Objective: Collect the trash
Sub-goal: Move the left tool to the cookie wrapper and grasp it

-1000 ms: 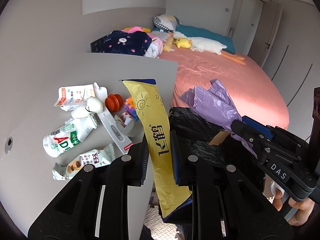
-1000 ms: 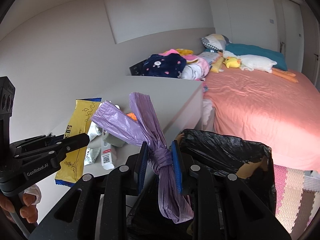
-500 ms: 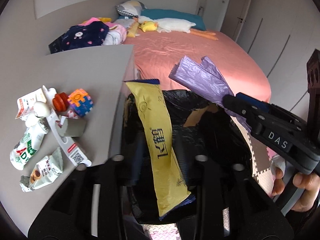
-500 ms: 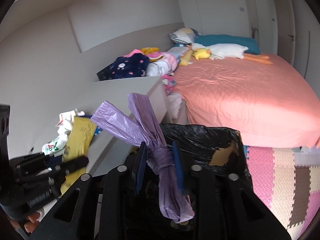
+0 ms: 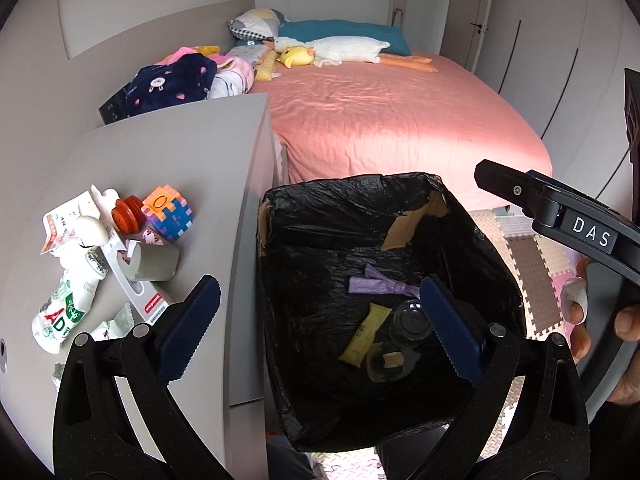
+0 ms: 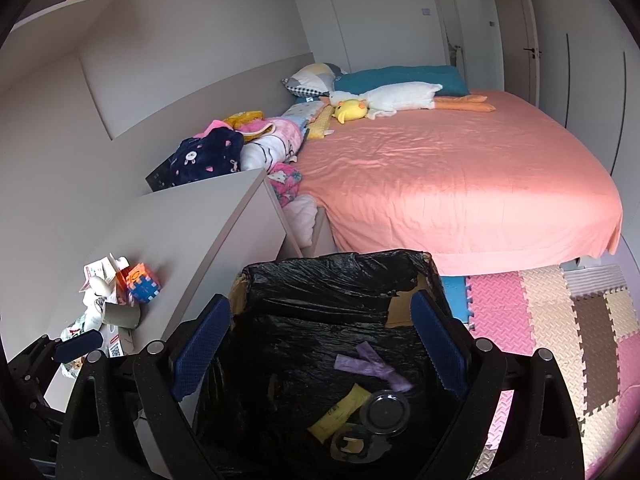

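A bin lined with a black bag (image 5: 360, 196) (image 6: 340, 272) stands beside a grey cabinet. Inside it lie a yellow wrapper (image 5: 364, 334) (image 6: 340, 410), a knotted purple bag (image 5: 380, 286) (image 6: 372, 366) and a dark round lid (image 5: 410, 320) (image 6: 386, 412). My left gripper (image 5: 320, 332) is open and empty above the bin. My right gripper (image 6: 320, 348) is open and empty above the bin too; its body shows in the left wrist view (image 5: 560, 216). Trash lies on the cabinet top: a white AD bottle (image 5: 64, 312), wrappers (image 5: 64, 220), a grey cardboard tube (image 5: 154, 260).
A colourful puzzle cube (image 5: 168, 216) and a red toy (image 5: 127, 216) sit on the grey cabinet (image 5: 180, 160). A bed with a pink sheet (image 5: 380, 120) lies behind the bin, with clothes (image 5: 172, 84) and plush toys. Foam mats (image 6: 560, 320) cover the floor at right.
Both grippers opened over the bin. The yellow wrapper left the left gripper and the purple bag left the right gripper; both now lie at the bottom of the bin.
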Tool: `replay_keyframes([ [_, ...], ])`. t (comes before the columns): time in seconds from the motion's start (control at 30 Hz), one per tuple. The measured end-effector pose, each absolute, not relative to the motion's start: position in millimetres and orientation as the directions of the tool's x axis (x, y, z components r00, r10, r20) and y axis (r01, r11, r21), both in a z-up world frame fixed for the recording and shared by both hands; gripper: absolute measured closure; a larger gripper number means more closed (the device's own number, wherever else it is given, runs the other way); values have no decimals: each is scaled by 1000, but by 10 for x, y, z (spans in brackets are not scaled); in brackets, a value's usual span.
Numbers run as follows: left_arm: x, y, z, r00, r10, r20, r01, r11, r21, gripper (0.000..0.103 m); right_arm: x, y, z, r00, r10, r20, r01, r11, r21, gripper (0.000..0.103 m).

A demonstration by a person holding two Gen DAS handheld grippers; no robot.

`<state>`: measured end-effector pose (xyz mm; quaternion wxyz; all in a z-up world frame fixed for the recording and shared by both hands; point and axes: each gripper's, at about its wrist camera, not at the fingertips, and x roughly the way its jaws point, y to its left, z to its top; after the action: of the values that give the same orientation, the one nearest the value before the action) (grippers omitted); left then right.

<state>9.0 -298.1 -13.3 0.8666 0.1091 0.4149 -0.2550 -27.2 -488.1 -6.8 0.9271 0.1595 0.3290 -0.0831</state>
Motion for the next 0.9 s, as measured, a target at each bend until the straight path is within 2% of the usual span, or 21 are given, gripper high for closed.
replay_keyframes([
  [0.9,233,-1804,-231,577,-253,-776,361,932,-35,6,123,-3735,-127,746,111,-656,29,980,199,12],
])
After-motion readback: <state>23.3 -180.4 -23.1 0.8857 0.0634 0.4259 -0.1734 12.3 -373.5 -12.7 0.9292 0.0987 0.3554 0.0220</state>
